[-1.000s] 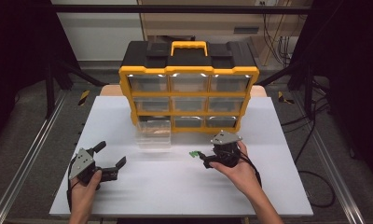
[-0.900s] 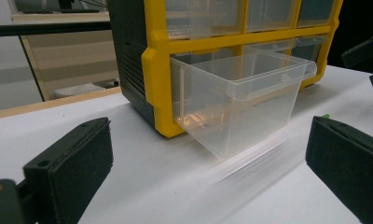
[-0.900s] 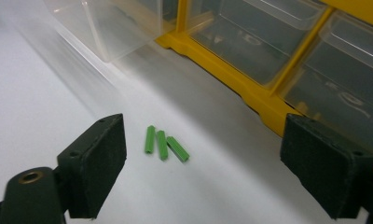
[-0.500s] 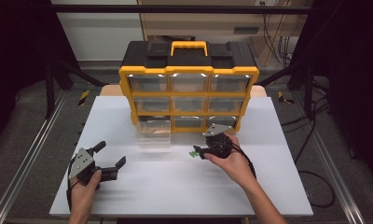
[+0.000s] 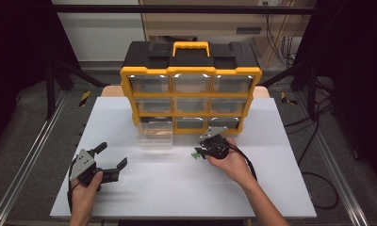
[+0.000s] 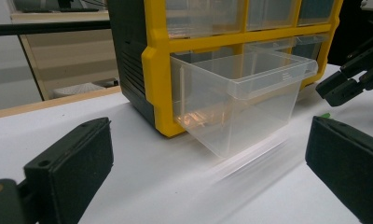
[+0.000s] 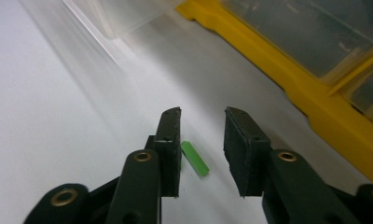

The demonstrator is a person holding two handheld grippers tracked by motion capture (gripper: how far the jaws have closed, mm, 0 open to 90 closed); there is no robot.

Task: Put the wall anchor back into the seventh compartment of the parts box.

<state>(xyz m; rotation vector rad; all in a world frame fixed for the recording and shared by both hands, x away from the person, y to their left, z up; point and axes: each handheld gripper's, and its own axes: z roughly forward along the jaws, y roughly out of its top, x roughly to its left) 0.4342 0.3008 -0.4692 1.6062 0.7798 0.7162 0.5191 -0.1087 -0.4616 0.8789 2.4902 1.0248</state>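
Across the white matte table (image 5: 281,188): a boxy yellow-and-black plastic organizer (image 5: 191,89) with nine clear drawers, at the far middle. Pulled out of its bottom-left slot, a transparent drawer (image 6: 243,100), thin-walled and rectangular. Near the front left, the left gripper (image 5: 112,158), held low in a hand, black padded jaws spread wide and aimed toward the drawer. Right of centre, just before the organizer, the right gripper (image 7: 202,135), tipped down, jaws partly apart around a small green ribbed plug (image 7: 195,158) lying flat on the table, nearer one pad, not clamped.
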